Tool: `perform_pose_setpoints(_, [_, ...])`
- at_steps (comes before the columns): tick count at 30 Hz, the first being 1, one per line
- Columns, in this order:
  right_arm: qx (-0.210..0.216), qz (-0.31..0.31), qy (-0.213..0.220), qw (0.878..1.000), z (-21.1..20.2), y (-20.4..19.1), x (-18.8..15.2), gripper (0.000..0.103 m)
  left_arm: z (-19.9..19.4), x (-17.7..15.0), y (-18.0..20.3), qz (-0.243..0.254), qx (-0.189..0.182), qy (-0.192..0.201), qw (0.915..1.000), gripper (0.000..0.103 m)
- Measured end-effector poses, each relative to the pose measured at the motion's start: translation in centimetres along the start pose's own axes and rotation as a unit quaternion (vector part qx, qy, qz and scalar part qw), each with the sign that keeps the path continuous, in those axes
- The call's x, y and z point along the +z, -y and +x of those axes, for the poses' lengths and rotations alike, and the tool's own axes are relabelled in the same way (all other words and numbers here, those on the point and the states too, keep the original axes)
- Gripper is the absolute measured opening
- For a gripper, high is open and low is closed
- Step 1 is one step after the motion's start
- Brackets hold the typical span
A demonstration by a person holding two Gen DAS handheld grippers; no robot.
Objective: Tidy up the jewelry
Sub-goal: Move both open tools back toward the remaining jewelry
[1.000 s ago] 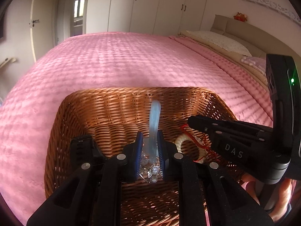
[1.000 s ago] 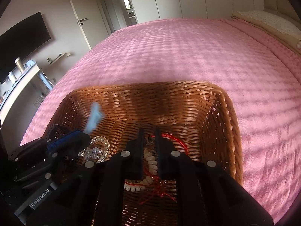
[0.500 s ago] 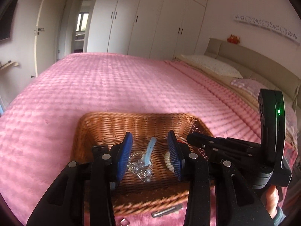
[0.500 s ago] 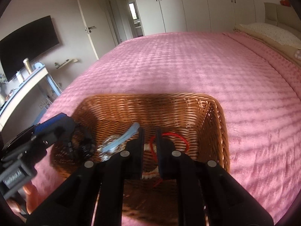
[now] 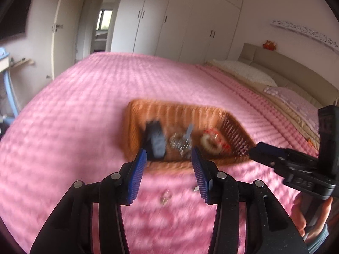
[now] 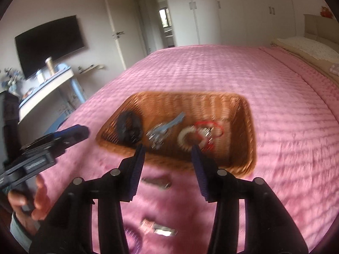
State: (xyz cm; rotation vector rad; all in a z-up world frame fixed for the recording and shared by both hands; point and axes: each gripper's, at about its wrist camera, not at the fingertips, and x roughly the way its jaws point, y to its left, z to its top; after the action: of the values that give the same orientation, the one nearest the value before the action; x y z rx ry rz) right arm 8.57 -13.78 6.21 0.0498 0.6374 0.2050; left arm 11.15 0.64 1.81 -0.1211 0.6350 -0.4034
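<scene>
A brown wicker basket [image 5: 144, 114] [image 6: 243, 131] sits on the pink bedspread. In it lie a black piece [image 6: 128, 128] [image 5: 155, 136], a crystal bracelet with a pale blue tag [image 6: 163, 132] [image 5: 183, 140], and a white bead bracelet with red cord [image 6: 197, 134] [image 5: 211, 140]. My left gripper [image 5: 168, 169] is open and empty, held back in front of the basket. My right gripper [image 6: 168, 164] is open and empty, also short of the basket. Small metal pieces lie on the bedspread near me [image 6: 156, 181] [image 6: 159, 229] [image 5: 165, 196]. Both views are blurred.
The pink bedspread [image 5: 84, 105] spreads wide around the basket. Pillows [image 5: 243, 72] and a headboard are at the right. A desk [image 6: 46, 84] and a wall television [image 6: 50, 42] stand to the left of the bed. White wardrobes line the far wall.
Both grippers have let go of the jewellery in the basket, opened and pulled back and up. The crystal bracelet and the bead bracelet now lie in the basket.
</scene>
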Motion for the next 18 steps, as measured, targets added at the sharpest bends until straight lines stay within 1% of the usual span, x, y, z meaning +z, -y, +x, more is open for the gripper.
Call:
perform_pose_setpoints(2, [0.013,-0.011,-0.009,1.0,0.1,-0.9,-0.9,0.043,0.2,-1.2,-0.9,-0.012,-0.005,-0.016,0.9998,0.043])
perform_pose_setpoints(4, [0.015,-0.024,-0.017,0.999,0.5,-1.5,-1.6,0.043,0.6,-2.0,-1.4,-0.016,-0.003,-0.027,0.9995,0.043])
perform_pose_setpoints(8, [0.017,-0.037,-0.042,0.998,2.3,-1.6,-2.8,0.042,2.1,-3.3,-2.1,-0.008,-0.002,-0.053,0.9986,0.043])
perform_pose_setpoints(14, [0.004,-0.009,-0.092,0.996,5.7,0.8,-3.8,0.042,4.2,-4.4,-2.1,0.01,-0.007,-0.09,0.9959,0.041])
perform_pose_setpoints(16, [0.017,0.01,-0.106,0.994,6.6,1.7,-3.7,0.042,4.6,-4.6,-1.8,0.017,-0.011,-0.095,0.9952,0.038])
perform_pose_setpoints(18, [0.021,0.019,-0.114,0.993,7.3,2.1,-3.6,0.042,5.0,-4.7,-1.5,0.025,-0.009,-0.102,0.9945,0.037])
